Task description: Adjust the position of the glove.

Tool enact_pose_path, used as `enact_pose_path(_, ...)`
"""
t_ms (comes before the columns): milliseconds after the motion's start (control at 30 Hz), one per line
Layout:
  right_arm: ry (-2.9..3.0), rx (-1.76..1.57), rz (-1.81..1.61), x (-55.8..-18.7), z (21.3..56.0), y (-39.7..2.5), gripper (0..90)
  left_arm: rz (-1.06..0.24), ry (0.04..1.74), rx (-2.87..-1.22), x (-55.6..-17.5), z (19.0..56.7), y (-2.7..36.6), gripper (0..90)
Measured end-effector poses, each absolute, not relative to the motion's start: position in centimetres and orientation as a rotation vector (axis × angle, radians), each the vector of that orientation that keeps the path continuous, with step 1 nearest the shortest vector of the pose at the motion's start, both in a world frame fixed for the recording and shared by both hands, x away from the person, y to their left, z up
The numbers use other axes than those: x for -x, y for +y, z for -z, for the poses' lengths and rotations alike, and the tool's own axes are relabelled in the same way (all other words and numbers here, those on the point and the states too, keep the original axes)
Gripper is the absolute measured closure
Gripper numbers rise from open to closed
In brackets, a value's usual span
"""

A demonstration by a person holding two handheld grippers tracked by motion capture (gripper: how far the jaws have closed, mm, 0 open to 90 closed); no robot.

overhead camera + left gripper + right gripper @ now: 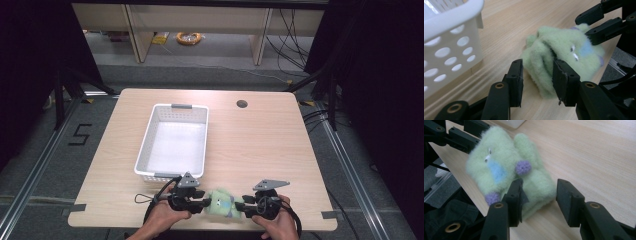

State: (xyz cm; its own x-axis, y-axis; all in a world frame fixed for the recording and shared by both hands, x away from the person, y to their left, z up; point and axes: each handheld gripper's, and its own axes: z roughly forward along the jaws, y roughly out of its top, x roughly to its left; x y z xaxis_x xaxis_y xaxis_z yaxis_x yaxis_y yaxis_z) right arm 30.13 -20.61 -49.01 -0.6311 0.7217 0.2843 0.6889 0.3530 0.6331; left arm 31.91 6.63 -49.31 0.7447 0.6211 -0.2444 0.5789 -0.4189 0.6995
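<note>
Two grippers are meeting over one small green plush toy (222,202), which is lying on the wooden table (260,140) close to its near edge, just in front of the near wall of the white perforated basket (173,141). The left gripper (204,204) is coming at the toy from the left; in the left gripper view its jaws are standing apart on either side of a fold of the green plush (564,53), the right jaw lying against the fabric, the left jaw just off it, so the tool is looking released rather than clenched. The right gripper (239,205) is coming in from the other side; in the right gripper view its jaws are also spread, with the left jaw lying over the toy's (506,172) lower end and the right jaw standing clear of it above bare wood. The toy is showing a light blue patch and small purple knobs. The basket is sitting upright, its handle end toward the grippers.
</note>
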Motion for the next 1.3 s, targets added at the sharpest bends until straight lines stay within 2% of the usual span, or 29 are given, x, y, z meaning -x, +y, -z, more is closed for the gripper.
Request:
enact_pose_path(67,2.561,-1.333,-1.137,-30.5,49.1,-20.7,58.2,0.001,0.938,-2.121,-32.1,49.8,6.7,59.6)
enact_pose_path(800,2.638,-1.375,-1.151,-32.6,49.7,-21.0,58.0,0.130,1.001,-2.094,-32.0,50.8,6.1,61.1)
enact_pose_path(900,2.637,-1.369,-1.160,-32.5,49.8,-20.9,59.8,0.092,0.972,-2.114,-31.9,50.7,5.8,61.4)
enact_pose_path(1067,2.654,-1.382,-1.186,-32.6,50.1,-20.8,62.4,0.111,0.964,-2.109,-32.0,50.9,5.7,66.2)
enact_pose_path(1300,2.675,-1.306,-1.219,-32.4,50.1,-20.7,74.3,0.123,0.962,-2.076,-31.8,51.1,5.8,76.4)
